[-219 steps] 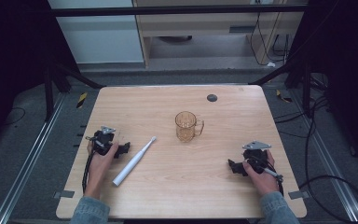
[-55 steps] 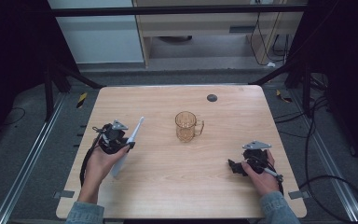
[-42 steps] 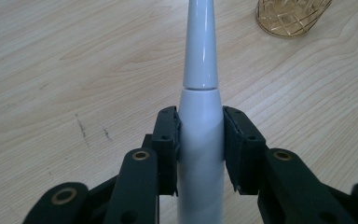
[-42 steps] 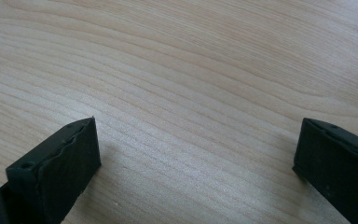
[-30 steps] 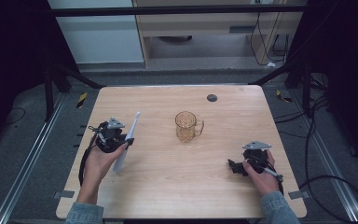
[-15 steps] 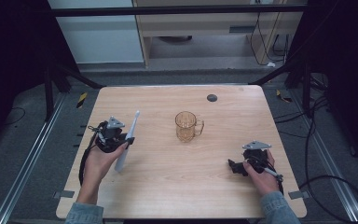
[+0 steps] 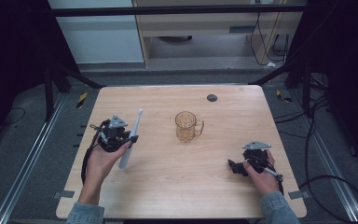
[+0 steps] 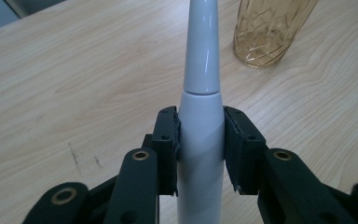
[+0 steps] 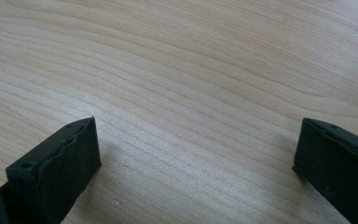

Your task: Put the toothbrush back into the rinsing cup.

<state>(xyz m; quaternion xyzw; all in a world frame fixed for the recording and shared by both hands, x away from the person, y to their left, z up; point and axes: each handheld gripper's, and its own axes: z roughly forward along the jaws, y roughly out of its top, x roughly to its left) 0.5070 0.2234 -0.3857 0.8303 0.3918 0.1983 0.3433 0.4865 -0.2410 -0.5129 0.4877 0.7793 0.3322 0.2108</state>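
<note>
Two black jaws of the left hand-held gripper point(image 8: 200, 140) clamp the white electric toothbrush point(image 8: 200, 121) at the top of its handle, its slim neck aimed up toward the amber glass mug point(image 7: 187, 126); the brush sits left of the mug, well apart. To drop it in cleanly, I'd tip it upright above the rim before lowering. Nothing lies between brush and mug. Right of the mug, the right hand-held gripper point(image 9: 196, 154) rests open on the bench point(image 7: 168, 186); a dark disc point(image 7: 211, 97) lies beyond the mug.
</note>
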